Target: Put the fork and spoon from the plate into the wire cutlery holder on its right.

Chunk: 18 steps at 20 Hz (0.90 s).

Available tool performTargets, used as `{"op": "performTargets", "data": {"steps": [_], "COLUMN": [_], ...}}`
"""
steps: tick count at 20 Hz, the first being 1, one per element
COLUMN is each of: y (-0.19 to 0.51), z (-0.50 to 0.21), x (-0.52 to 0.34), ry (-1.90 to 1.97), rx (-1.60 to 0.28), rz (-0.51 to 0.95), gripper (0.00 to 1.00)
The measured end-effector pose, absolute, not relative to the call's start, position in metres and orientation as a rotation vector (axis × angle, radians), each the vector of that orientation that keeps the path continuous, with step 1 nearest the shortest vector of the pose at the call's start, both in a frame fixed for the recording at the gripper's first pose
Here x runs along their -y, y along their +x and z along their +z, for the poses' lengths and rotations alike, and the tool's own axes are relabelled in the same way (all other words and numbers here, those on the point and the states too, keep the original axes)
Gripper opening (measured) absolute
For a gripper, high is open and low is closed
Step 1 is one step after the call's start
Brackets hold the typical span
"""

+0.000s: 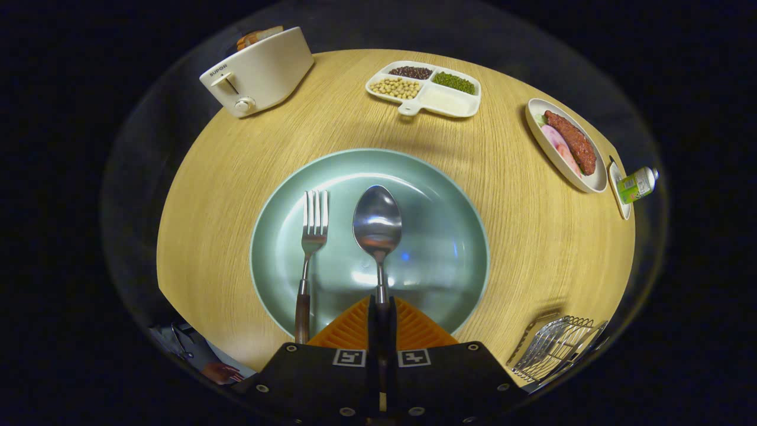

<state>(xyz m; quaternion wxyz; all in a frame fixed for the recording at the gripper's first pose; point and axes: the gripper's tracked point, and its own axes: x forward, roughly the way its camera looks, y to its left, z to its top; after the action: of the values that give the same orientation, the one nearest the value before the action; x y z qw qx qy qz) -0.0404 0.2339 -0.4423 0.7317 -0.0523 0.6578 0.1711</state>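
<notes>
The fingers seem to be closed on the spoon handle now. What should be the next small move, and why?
Probably lift the spoon straight up off the plate. The gripper has both fingers pressed on its handle, while its bowl lies on the plate beside the fork. The wire cutlery holder waits on the right.

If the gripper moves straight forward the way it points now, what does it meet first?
The gripper looks shut on the spoon handle, so the spoon leads. Its bowl would likely slide over the green plate to the far rim, then bare table toward the divided dish. Height is unclear.
</notes>
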Motion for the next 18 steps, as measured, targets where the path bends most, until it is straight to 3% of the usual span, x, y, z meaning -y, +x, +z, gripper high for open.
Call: {"op": "performTargets", "data": {"steps": [10,18], "y": [-0.052,-0.091], "z": [-0.340,-0.313], "x": [-0.144,-0.036], "ry": [0.011,-0.023], "rx": [-1.291,-1.295], "rz": [0.279,0.128], "gripper": [0.05,0.05]}}
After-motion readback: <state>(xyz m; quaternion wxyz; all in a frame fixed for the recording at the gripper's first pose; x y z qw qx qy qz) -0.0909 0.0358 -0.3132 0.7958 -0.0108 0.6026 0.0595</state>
